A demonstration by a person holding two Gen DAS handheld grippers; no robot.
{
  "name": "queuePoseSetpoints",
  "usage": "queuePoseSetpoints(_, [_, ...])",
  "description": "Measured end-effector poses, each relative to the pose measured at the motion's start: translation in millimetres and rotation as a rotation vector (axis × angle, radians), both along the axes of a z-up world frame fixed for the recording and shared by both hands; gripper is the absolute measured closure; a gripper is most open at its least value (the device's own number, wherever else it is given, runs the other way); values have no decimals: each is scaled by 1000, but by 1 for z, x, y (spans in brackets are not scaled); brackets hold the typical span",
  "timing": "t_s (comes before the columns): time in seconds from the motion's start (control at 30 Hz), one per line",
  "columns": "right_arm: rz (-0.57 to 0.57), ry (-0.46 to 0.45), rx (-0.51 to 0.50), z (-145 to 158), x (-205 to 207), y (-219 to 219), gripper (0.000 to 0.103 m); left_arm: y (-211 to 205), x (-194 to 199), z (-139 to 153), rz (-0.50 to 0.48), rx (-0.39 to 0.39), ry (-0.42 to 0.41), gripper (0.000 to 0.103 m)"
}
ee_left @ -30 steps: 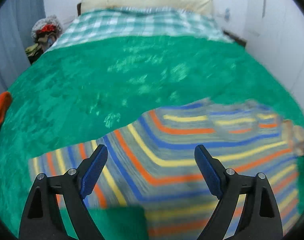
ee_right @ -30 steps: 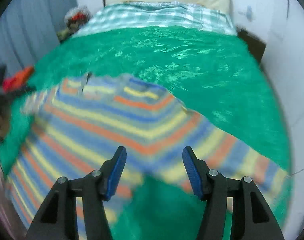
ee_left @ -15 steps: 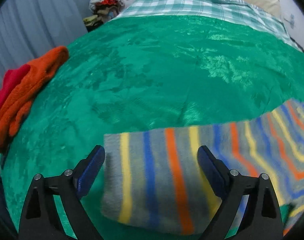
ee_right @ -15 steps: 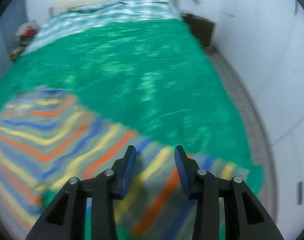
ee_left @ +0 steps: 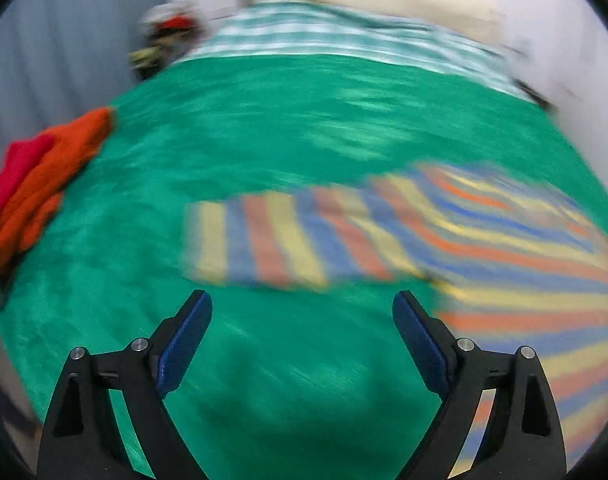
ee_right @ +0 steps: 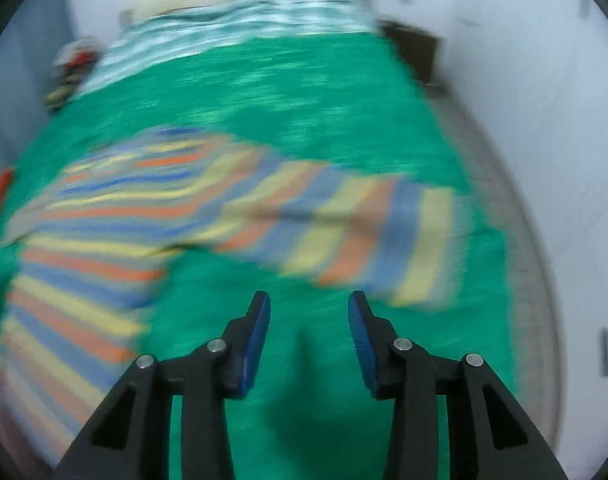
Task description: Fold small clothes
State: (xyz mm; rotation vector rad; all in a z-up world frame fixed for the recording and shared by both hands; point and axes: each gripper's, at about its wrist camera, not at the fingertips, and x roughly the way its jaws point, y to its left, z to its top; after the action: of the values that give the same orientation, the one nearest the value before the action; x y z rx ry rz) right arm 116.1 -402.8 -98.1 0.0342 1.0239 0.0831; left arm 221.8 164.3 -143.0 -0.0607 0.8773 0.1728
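Note:
A striped sweater in grey, blue, orange and yellow lies spread flat on the green bedspread. Both views are motion-blurred. In the left wrist view its left sleeve reaches out ahead of my left gripper, which is open and empty above bare blanket, just short of the sleeve. In the right wrist view the sweater shows with its right sleeve stretched to the right. My right gripper is open and empty, just short of that sleeve.
An orange and red pile of clothes lies at the bed's left edge. A checked sheet and a cream pillow sit at the head. A heap of items stands by the far left corner. The floor and a white wall run along the right.
Both grippers have pulled back from the sleeves, which now lie ahead of the fingers instead of under them. The right gripper has opened a little wider. Both views swung back towards the sweater's middle.

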Motion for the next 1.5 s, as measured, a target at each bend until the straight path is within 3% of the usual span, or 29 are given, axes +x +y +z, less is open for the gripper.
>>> queuePoseSetpoints(0.1, [136,67,119,-13,-29,65,59,-71,-37,-8,-180,-48,26,8])
queuePoseSetpoints(0.17, [223,118,168,-29,-49,109,59,-103,-61,-32,-266,-51,93,8])
queuePoseSetpoints(0.27, [286,219,164,-54,-87,138,59,-118,-93,-79,-297,8,285,9])
queuePoseSetpoints(0.3, [279,258,135,-63,-103,141,59,-119,-104,-85,-297,30,307,8])
queuePoseSetpoints(0.43, [223,309,112,-58,-136,131,58,-107,-121,-69,-285,93,300,7])
queuePoseSetpoints(0.5, [175,328,82,-59,-129,127,58,-108,-115,-53,-276,97,246,7])
queuePoseSetpoints(0.67, [178,181,101,-23,-90,141,58,-111,-77,-19,-233,4,85,6])
queuePoseSetpoints(0.77, [197,112,157,-23,-67,158,55,-113,-59,-32,-202,7,58,6])
queuePoseSetpoints(0.83, [220,132,152,-42,-59,167,55,-111,-46,-56,-190,40,97,6])
queuePoseSetpoints(0.87, [232,186,116,-62,-59,166,55,-110,-44,-75,-182,71,160,6])
queuePoseSetpoints(0.9, [225,229,94,-74,-62,163,54,-105,-49,-91,-178,76,207,5])
queuePoseSetpoints(0.93, [218,238,107,-77,-68,158,54,-101,-55,-93,-176,50,199,5])
queuePoseSetpoints(1.0, [212,230,142,-69,-83,143,55,-88,-70,-87,-152,1,176,5])
queuePoseSetpoints(1.07, [185,242,107,-56,-88,131,55,-84,-75,-76,-145,-21,166,6])
queuePoseSetpoints(1.13, [174,193,91,-37,-76,119,55,-83,-73,-60,-144,-29,101,6])
queuePoseSetpoints(1.23, [81,44,42,-1,-19,84,54,-83,-62,-47,-123,-16,30,5])
queuePoseSetpoints(1.3, [9,-14,56,6,26,56,54,-80,-53,-49,-103,-4,21,5])
queuePoseSetpoints(1.4, [-112,-20,62,-15,80,7,54,-69,-51,-61,-52,9,37,5])
queuePoseSetpoints(1.5, [-214,73,65,-56,92,-37,60,-56,-60,-76,-15,13,70,5])
